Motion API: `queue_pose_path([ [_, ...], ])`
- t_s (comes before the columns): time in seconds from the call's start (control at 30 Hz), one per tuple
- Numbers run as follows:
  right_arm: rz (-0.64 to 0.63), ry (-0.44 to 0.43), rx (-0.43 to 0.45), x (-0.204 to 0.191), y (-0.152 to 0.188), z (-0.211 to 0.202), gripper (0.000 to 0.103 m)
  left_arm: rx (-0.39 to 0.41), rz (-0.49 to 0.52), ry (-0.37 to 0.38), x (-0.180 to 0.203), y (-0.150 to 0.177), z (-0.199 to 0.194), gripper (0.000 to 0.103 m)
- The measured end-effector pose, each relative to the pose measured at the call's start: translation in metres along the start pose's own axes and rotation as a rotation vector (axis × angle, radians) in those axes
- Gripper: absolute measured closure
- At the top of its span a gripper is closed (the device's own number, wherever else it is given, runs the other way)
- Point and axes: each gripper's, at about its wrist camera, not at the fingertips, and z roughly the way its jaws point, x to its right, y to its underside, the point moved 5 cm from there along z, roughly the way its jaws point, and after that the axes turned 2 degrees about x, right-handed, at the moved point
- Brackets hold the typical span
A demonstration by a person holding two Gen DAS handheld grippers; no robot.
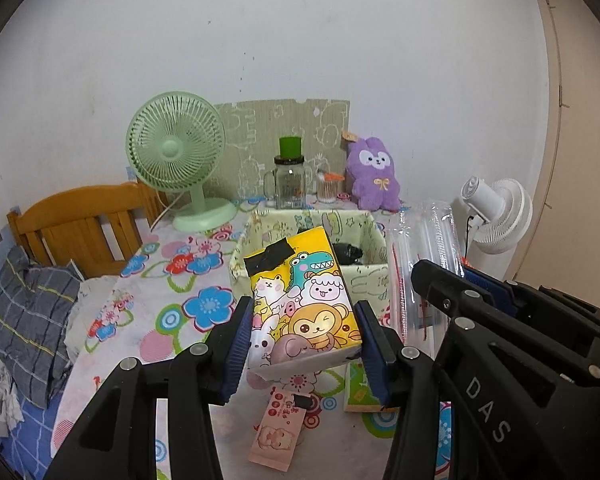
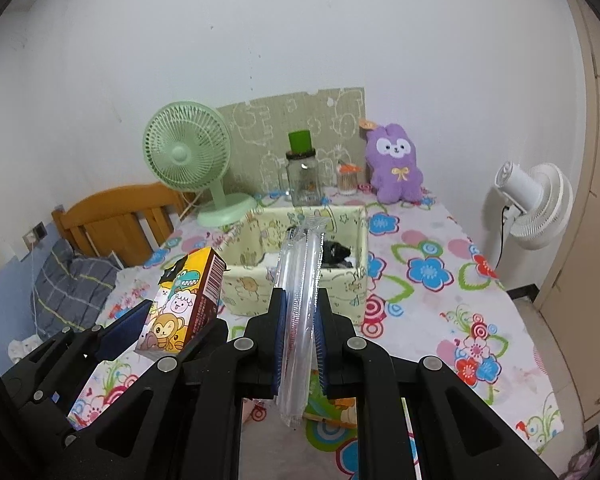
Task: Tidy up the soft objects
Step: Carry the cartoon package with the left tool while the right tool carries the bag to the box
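Note:
My left gripper [image 1: 306,320] is shut on a yellow cartoon-animal tissue pack [image 1: 300,300] and holds it above the table, just in front of the pale green fabric box [image 1: 370,276]. The pack also shows in the right wrist view [image 2: 180,304]. My right gripper [image 2: 302,312] is shut on a clear plastic packet of cups [image 2: 300,300], held upright in front of the same box [image 2: 356,284]; the packet shows in the left wrist view [image 1: 424,264]. Dark items [image 2: 338,254] lie inside the box.
A green fan [image 1: 178,160], a glass jar with a green lid [image 1: 290,176], a cotton swab cup [image 1: 327,188] and a purple plush rabbit [image 1: 374,174] stand at the back. A pink packet [image 1: 278,432] and a green packet [image 1: 360,394] lie on the floral tablecloth. A white fan [image 2: 536,204] stands right.

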Motion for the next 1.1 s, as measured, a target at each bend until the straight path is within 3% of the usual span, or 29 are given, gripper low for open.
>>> queue_pose_path([
  [0.47,-0.006,0.008,0.041,0.004,-0.022,-0.003,0.087,0.042,0.011,0.016,0.005,-0.021,0.0,0.052],
  [1.1,-0.003,0.001,0.049,0.01,-0.056,0.044,0.087,0.051,0.006,0.011,-0.001,-0.051,0.042,0.052],
])
